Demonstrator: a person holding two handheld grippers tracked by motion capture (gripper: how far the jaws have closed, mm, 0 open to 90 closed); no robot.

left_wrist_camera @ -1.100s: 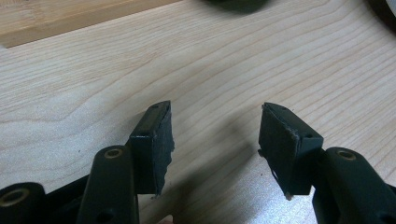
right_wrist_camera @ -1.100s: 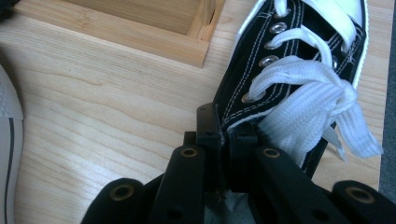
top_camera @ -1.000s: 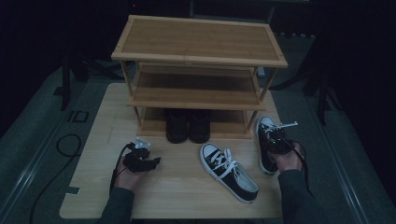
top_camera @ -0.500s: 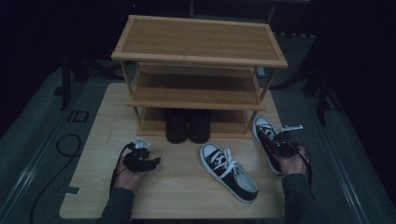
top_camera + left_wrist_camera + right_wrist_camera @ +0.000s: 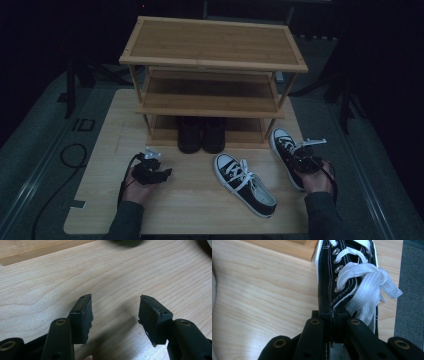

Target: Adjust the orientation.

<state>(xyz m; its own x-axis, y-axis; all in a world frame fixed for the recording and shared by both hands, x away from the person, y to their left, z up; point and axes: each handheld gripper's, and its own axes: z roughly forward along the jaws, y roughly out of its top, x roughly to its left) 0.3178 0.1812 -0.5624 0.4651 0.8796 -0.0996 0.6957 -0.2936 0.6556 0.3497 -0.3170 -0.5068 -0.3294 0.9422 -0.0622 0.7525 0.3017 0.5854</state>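
While left gripper [image 5: 161, 173] rests wide open on the table [image 5: 195, 205], right gripper [image 5: 332, 315] pinches right sneaker [image 5: 342, 272] collar beside the rack [image 5: 212, 75].

bottom shelf [image 5: 250, 131]: boots [image 5: 201, 134] block left | right half free

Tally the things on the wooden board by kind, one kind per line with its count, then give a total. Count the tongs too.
Black-and-white sneakers: 2, one lying free, one clamped at its collar
Dark boots under the rack: 2
Bamboo shoe rack: 1
Tongs: 2, left tongs open, right tongs shut
Total: 7
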